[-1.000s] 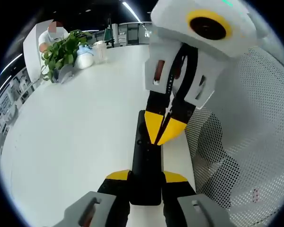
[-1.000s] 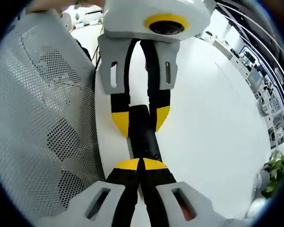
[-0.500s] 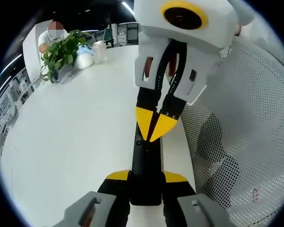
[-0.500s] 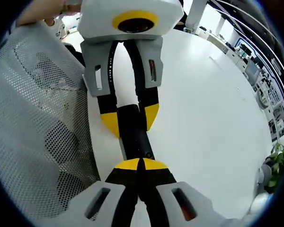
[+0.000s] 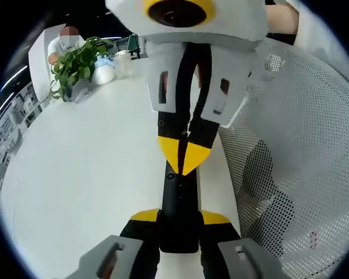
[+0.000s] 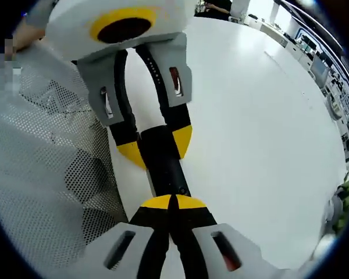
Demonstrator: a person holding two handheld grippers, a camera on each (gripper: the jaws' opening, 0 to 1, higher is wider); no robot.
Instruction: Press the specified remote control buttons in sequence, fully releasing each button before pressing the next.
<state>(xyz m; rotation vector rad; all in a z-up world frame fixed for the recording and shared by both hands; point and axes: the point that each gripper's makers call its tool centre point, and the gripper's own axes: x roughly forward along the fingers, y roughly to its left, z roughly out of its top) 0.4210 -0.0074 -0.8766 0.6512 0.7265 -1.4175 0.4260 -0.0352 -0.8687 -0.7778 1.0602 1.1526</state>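
A slim black remote point(image 5: 177, 197) lies lengthwise on the white table point(image 5: 93, 163), near its right edge. My left gripper point(image 5: 179, 216) is shut on the remote's near end, one yellow-tipped jaw on each side. My right gripper point(image 5: 184, 168) comes down from above with its jaws shut, and the joined yellow tips rest on the remote's top face near a small round button. In the right gripper view the shut right gripper point(image 6: 173, 201) touches the remote point(image 6: 163, 165), and the left gripper point(image 6: 157, 145) clamps its far end.
A white perforated mesh surface point(image 5: 291, 163) runs along the table's edge beside the remote. At the far end stand a leafy green plant point(image 5: 75, 64) and white containers point(image 5: 107, 70), with a seated person point(image 5: 64, 43) behind them.
The right gripper's body has swung left above the remote while its shut tips stay on about the same spot. The left gripper and the remote have not moved.
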